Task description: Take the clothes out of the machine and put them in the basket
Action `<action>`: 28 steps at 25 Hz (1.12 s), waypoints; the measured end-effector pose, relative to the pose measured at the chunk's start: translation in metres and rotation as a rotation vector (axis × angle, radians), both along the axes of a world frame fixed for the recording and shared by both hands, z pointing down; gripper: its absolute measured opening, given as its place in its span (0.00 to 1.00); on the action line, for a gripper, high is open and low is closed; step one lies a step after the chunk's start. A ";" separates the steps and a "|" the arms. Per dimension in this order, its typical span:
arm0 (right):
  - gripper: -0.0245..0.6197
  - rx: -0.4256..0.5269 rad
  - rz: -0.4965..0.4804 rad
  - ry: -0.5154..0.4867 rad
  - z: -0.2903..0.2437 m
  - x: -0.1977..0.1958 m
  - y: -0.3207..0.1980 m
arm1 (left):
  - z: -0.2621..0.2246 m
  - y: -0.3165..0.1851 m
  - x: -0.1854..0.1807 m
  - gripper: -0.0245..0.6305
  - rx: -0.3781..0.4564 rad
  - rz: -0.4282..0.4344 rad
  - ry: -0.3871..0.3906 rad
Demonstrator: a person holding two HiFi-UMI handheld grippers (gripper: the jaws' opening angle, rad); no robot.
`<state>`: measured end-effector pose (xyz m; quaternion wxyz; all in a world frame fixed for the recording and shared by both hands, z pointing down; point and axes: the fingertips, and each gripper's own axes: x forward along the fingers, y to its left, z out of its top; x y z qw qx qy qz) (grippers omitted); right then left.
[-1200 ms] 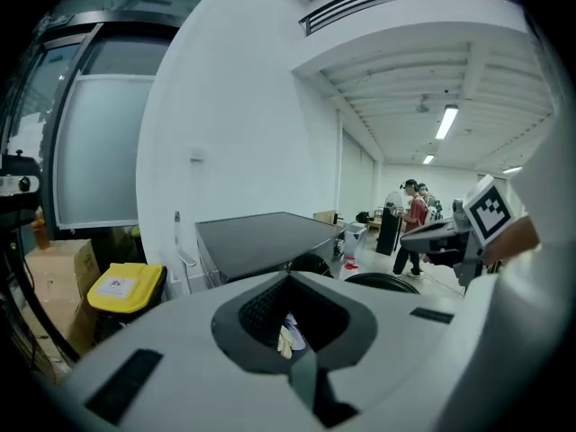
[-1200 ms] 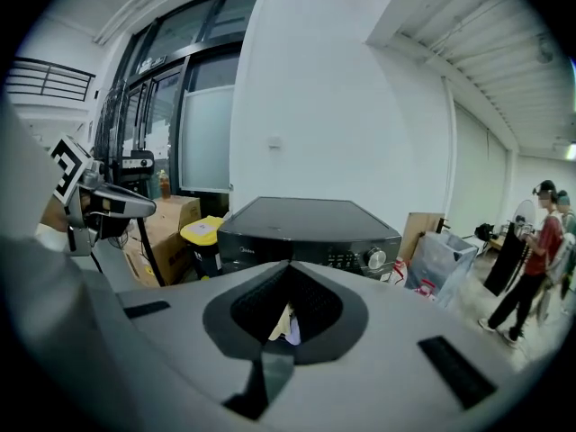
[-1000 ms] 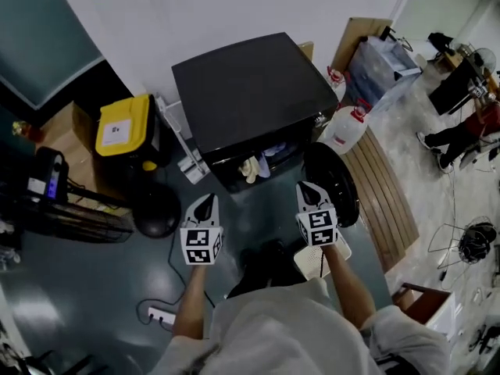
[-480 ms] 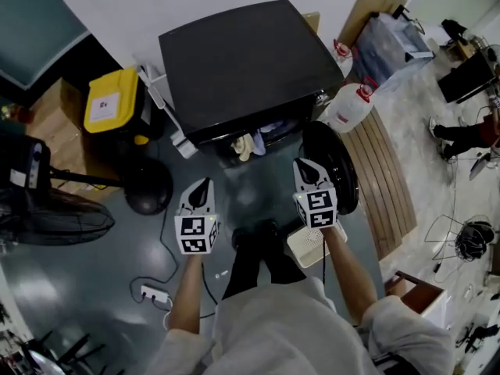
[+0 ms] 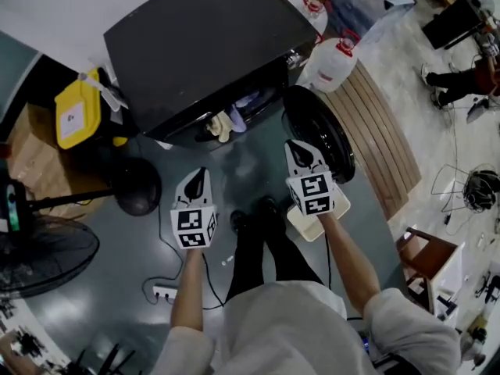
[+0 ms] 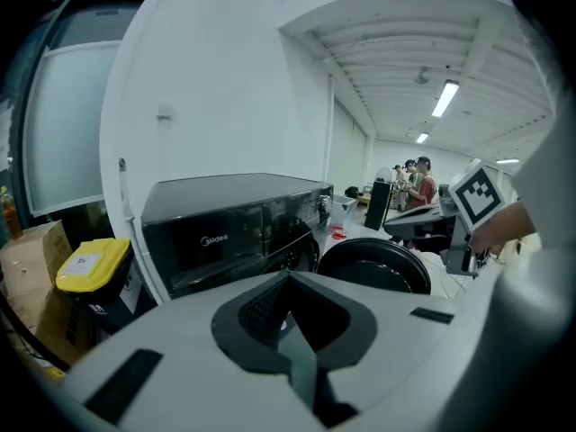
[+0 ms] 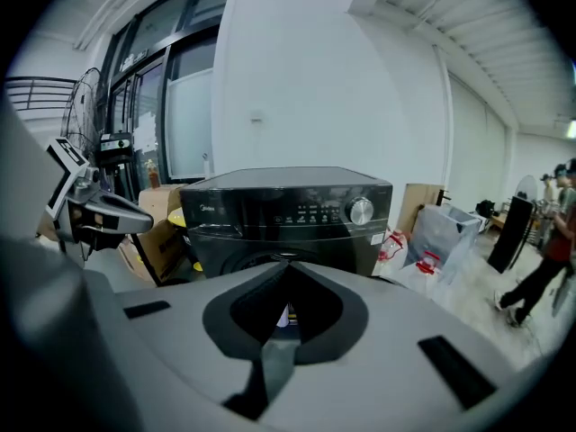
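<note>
1. While the left claw [image 5: 198,180] and the right claw [image 5: 299,151] are both staying closed and empty, they are facing the machine [image 5: 195,45];
2. clothes [image 5: 225,123] are bulging from its open mouth, well apart from both claws; the basket [image 5: 306,225] is sitting on the floor by the right claw;
3. the clothes are looking soft, light and floppy, so pinching a bunched fold at the overhanging edge is likely working best.

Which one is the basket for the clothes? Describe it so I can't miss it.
Start at the black washing machine and its round door, swung open. On the dark floor on the person's side of that door, partly under the right gripper, sits the basket: small and cream-white, unlike the red-capped jugs beside the machine.
</note>
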<state>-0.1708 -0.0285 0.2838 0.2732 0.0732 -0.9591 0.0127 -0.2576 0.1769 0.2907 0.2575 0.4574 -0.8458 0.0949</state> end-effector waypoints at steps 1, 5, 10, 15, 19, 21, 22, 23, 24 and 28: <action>0.07 -0.004 0.022 0.001 0.004 0.006 -0.007 | 0.005 -0.008 0.003 0.07 -0.001 0.015 0.005; 0.07 -0.017 0.101 0.008 0.026 0.027 -0.033 | 0.029 -0.039 0.009 0.06 0.000 0.066 0.020; 0.07 -0.021 0.149 0.034 0.053 0.049 -0.053 | 0.058 -0.072 0.014 0.06 -0.001 0.113 0.029; 0.07 -0.033 0.159 0.048 0.081 0.062 -0.059 | 0.091 -0.088 0.017 0.06 0.003 0.113 0.046; 0.07 -0.046 0.145 0.063 0.116 0.060 -0.056 | 0.120 -0.094 0.018 0.06 0.007 0.113 0.053; 0.07 -0.056 0.137 0.071 0.138 0.056 -0.052 | 0.139 -0.091 0.016 0.06 -0.001 0.104 0.062; 0.07 -0.060 0.132 0.075 0.148 0.054 -0.049 | 0.150 -0.089 0.015 0.07 -0.005 0.096 0.068; 0.07 -0.062 0.125 0.079 0.159 0.052 -0.047 | 0.160 -0.086 0.014 0.06 -0.009 0.088 0.075; 0.07 -0.063 0.117 0.080 0.169 0.050 -0.045 | 0.171 -0.084 0.014 0.07 -0.013 0.082 0.079; 0.07 -0.057 0.088 0.088 0.220 0.042 -0.039 | 0.216 -0.084 0.012 0.07 -0.012 0.096 0.075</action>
